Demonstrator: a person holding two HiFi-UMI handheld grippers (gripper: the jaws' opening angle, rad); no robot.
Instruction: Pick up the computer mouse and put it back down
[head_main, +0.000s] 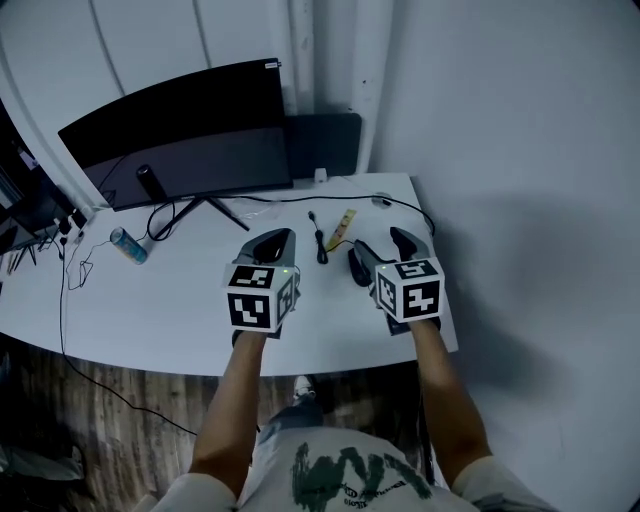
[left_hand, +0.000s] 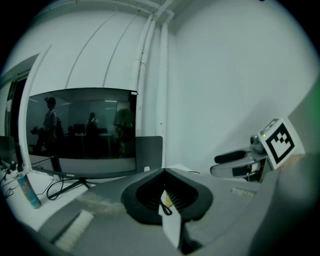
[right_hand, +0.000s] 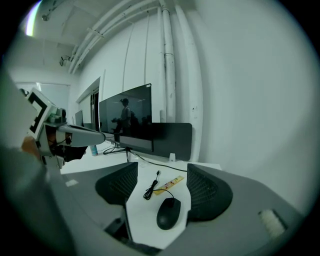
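- Here, reaches both bare forearms forward toward the monitor (head_main: 190, 135), left forearm (head_main: 235, 400) and right forearm (head_main: 445, 390) side by side and nearly parallel, crossing the near edge of the white desk (head_main: 150, 310).
- Holds the left gripper (head_main: 272, 245) in front of the monitor's right half, pointed at it and tipped slightly downward, marker cube on top.
- Shows the left jaws clenched tip to tip, with nothing caught between them.
- Holds the right gripper (head_main: 380, 245) beyond the monitor's right edge and about as far in front of the monitor as the left one, likewise tipped a little downward.
- Shows the right jaws released and spread wide, one on each side of the computer mouse (right_hand: 169, 213), pads not pressing on it.
- Leaves the computer mouse lying flat on the desk, in front of the monitor and right of its right edge, with a black cable (right_hand: 150, 189) and a yellow strip (right_hand: 169, 183) between it and the monitor.
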